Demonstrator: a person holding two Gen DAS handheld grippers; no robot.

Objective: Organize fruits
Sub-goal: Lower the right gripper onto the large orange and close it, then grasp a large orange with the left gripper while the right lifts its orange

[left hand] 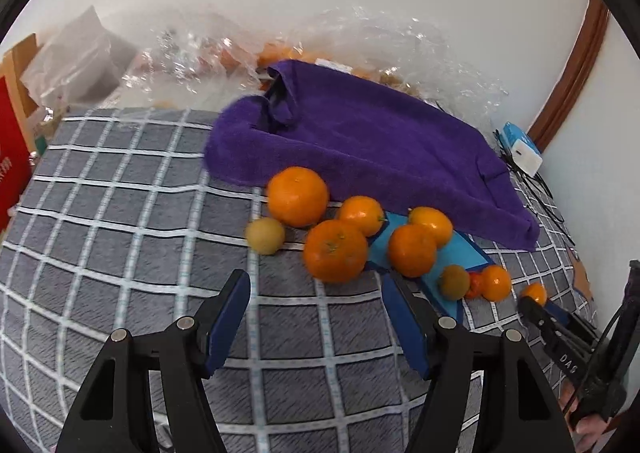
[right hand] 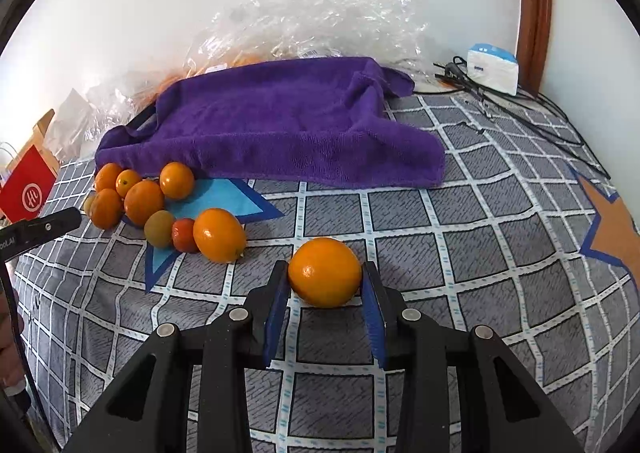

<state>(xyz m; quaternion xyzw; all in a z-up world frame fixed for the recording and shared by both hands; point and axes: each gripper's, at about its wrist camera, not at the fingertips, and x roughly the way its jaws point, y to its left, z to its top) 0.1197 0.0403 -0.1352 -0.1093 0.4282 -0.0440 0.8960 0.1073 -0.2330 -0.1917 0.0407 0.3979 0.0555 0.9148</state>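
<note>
Orange (right hand: 325,272) on checked cloth (right hand: 460,253), clamped between right claw (right hand: 325,293) pads, left claw (left hand: 316,317) half-open, empty

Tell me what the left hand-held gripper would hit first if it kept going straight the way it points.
Most likely the large orange at the near edge of the pile, just ahead of the open left hand-held gripper; depth is uncertain, so it may touch the checked bedcover first.

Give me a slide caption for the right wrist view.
Right tool clamps a lone orange on the checked sheet.
</note>
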